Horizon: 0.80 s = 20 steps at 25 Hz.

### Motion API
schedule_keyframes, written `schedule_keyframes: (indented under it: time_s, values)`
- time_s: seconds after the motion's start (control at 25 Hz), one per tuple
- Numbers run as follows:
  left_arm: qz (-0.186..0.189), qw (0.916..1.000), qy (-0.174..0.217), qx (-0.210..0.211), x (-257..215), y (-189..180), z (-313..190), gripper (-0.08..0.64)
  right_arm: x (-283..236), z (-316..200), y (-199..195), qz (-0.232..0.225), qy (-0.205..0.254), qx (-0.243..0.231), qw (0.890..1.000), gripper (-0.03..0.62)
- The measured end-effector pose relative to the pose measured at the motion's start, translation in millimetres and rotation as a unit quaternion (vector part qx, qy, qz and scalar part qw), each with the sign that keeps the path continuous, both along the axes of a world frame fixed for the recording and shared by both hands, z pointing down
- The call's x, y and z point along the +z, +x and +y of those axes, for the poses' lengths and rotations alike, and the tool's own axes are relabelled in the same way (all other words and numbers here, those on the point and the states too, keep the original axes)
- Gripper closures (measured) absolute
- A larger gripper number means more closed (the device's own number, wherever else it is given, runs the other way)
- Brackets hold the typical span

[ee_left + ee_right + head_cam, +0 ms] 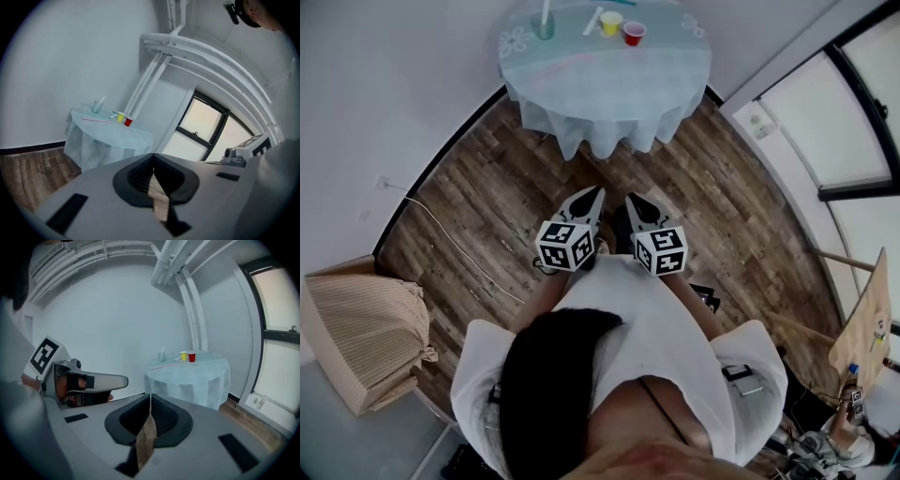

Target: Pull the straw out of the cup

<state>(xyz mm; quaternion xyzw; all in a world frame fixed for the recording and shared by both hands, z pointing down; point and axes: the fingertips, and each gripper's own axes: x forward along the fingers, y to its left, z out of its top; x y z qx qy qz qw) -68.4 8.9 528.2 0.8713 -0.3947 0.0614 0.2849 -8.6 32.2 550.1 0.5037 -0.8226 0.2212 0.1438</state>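
Note:
Far ahead, a round table (609,80) under a pale blue cloth carries a clear cup (544,26) with a white straw (546,9) standing in it. A yellow cup (611,22) and a red cup (634,33) stand beside it. My left gripper (596,194) and right gripper (633,200) are held side by side over the wooden floor, well short of the table, both shut and empty. The left gripper view shows the clear cup (97,105) and a pink straw (98,120) lying on the cloth. The right gripper view shows the clear cup (162,355) past its own shut jaws, with the left gripper's side (89,380) beside them.
A corrugated cardboard box (361,328) sits on the floor at the left, and a thin cable (459,248) runs across the boards. Windows (853,112) line the right wall, with a wooden board (862,323) leaning below. A curved white wall stands behind the table.

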Motion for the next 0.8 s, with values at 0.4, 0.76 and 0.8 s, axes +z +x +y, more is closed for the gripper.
schedule_keyframes:
  time_s: [0.4, 0.76, 0.8]
  values:
    - [-0.008, 0.9994, 0.000, -0.035, 3.3, -15.2, -25.4, 0.551, -0.7, -32.4, -0.1, -0.028, 0.006, -0.006, 1.000, 0.557]
    - [-0.010, 0.9978, -0.012, -0.064, 11.6, -16.2, -65.5, 0.551, 2.1, -77.9, -2.6, -0.010, 0.007, -0.040, 0.999, 0.557]
    - [-0.011, 0.9977, -0.013, -0.065, 12.5, -14.4, -71.2, 0.551, 2.8, -84.8, -0.2, -0.012, 0.005, -0.040, 0.999, 0.557]
